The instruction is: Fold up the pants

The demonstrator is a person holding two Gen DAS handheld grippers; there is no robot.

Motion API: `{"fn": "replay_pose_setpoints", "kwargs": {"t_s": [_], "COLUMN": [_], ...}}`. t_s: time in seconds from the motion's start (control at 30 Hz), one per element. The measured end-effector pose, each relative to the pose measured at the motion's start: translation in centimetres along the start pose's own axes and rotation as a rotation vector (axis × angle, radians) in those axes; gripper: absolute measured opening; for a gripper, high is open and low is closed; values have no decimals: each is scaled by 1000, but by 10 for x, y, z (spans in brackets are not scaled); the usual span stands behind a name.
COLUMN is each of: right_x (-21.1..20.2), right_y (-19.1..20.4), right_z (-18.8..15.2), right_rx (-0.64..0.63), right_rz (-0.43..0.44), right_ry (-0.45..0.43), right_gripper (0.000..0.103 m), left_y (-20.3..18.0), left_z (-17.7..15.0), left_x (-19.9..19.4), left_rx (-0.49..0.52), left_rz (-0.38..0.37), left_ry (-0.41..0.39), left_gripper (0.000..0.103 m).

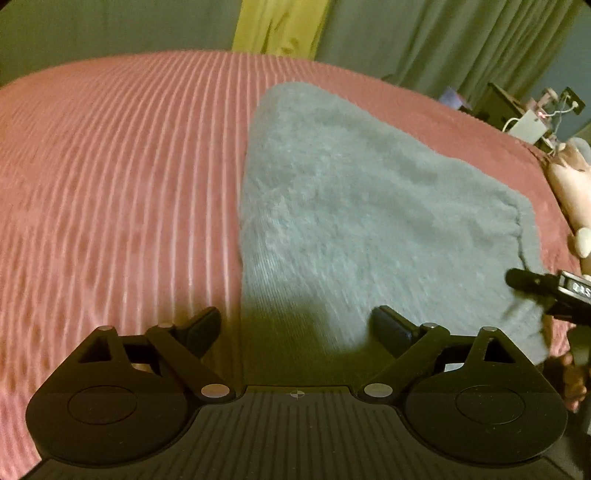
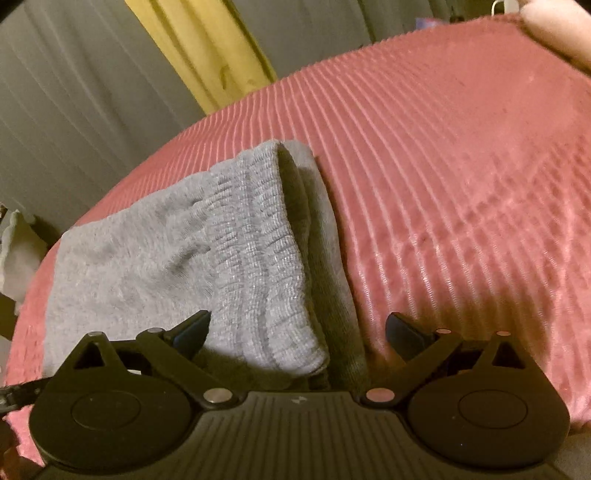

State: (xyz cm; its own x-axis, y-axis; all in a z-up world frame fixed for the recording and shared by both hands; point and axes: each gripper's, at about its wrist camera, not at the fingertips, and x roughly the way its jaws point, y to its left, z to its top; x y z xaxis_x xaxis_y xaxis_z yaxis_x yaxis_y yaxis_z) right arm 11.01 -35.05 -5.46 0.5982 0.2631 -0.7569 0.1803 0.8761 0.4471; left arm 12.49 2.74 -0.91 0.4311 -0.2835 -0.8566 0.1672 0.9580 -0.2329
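Observation:
Grey knit pants (image 1: 354, 206) lie folded on a pink ribbed bedspread (image 1: 122, 177). In the left wrist view they spread from the middle to the right. My left gripper (image 1: 295, 326) is open and empty, just above the pants' near edge. In the right wrist view the ribbed elastic waistband (image 2: 258, 258) of the pants (image 2: 140, 258) lies between the fingers of my right gripper (image 2: 299, 328), which is open and empty. The right gripper also shows at the right edge of the left wrist view (image 1: 532, 284), by the pants' corner.
Grey curtains (image 1: 443, 33) and a yellow strip (image 1: 280, 26) hang behind the bed. A pink plush toy (image 1: 569, 184) and cluttered shelf items (image 1: 532, 118) sit at the bed's right edge. The bedspread (image 2: 461, 166) stretches to the right of the pants.

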Motion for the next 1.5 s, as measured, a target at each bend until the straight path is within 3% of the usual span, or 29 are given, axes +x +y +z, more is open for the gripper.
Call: {"fn": "replay_pose_setpoints", "kwargs": {"t_s": [0.2, 0.37, 0.63, 0.8, 0.93, 1.23, 1.3, 1.4, 1.5], "right_x": [8, 8, 12, 17, 21, 27, 24, 22, 24], "right_y": [-2, 7, 13, 7, 1, 6, 6, 1, -7], "right_z": [-7, -18, -1, 9, 12, 12, 12, 13, 16], "right_rx": [-54, -73, -114, -110, -86, -127, -125, -90, -40], "right_rz": [49, 40, 61, 123, 158, 154, 174, 232, 269], "right_ry": [-59, -75, -16, 7, -4, -32, -40, -29, -6], "right_gripper": [99, 99, 99, 99, 99, 99, 86, 70, 70], "left_y": [28, 24, 14, -2, -5, -13, -15, -20, -26], "left_z": [1, 0, 8, 21, 29, 41, 43, 40, 37], "left_x": [18, 15, 8, 24, 34, 57, 59, 49, 46], "left_rx": [-145, -125, -91, -23, -30, -11, -11, 30, 78], "left_rz": [-47, -37, -61, -38, -49, -85, -91, -121, -117], "left_ry": [43, 26, -1, 17, 29, 41, 42, -6, -32], "left_gripper": [99, 99, 98, 99, 99, 101, 100, 80, 75]}}
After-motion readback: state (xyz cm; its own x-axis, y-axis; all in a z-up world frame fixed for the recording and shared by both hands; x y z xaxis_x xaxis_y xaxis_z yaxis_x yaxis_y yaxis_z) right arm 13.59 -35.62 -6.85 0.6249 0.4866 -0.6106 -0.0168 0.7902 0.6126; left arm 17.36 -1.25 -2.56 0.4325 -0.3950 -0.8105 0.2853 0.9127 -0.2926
